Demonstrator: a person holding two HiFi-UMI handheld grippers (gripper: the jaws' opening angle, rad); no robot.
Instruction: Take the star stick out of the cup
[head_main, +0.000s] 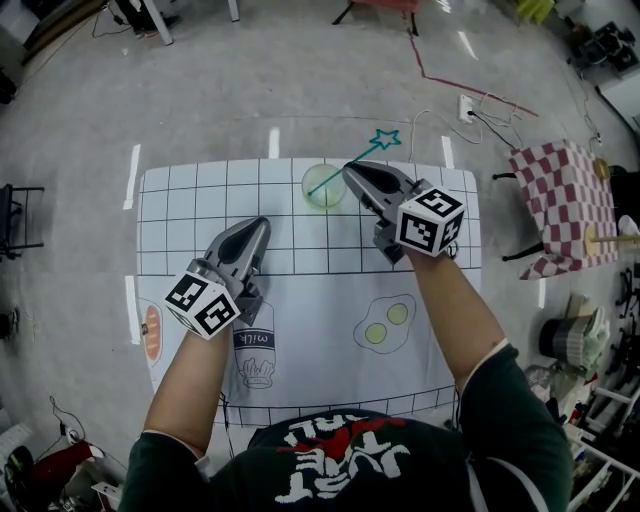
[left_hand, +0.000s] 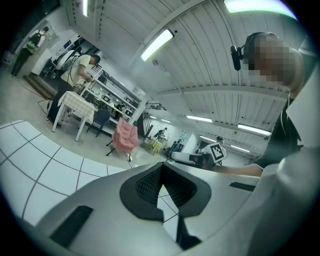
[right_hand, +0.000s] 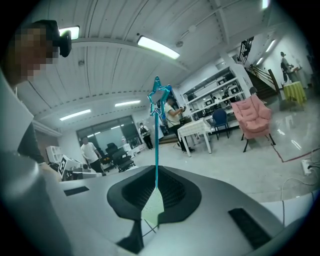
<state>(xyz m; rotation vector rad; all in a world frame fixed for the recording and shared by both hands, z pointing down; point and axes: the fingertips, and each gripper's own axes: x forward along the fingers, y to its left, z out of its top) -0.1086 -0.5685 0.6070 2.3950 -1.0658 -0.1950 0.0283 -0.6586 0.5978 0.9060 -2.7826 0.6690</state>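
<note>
A pale green cup (head_main: 323, 186) stands at the far middle of the grid mat (head_main: 200, 200). A thin teal star stick (head_main: 350, 163) leans out of it to the right, its star (head_main: 385, 139) past the mat's far edge. My right gripper (head_main: 352, 172) is just right of the cup, shut on the stick's shaft. In the right gripper view the stick (right_hand: 156, 145) rises straight up from between the pads (right_hand: 167, 192), star (right_hand: 159, 95) on top, with the cup (right_hand: 151, 210) below the jaws. My left gripper (head_main: 262, 224) lies to the cup's near left, shut and empty (left_hand: 161, 165).
Pictures of a milk carton (head_main: 255, 352) and fried eggs (head_main: 385, 322) are printed on the mat. A table with a red checked cloth (head_main: 560, 205) stands to the right. A power strip (head_main: 467, 106) with cables lies on the floor beyond the mat.
</note>
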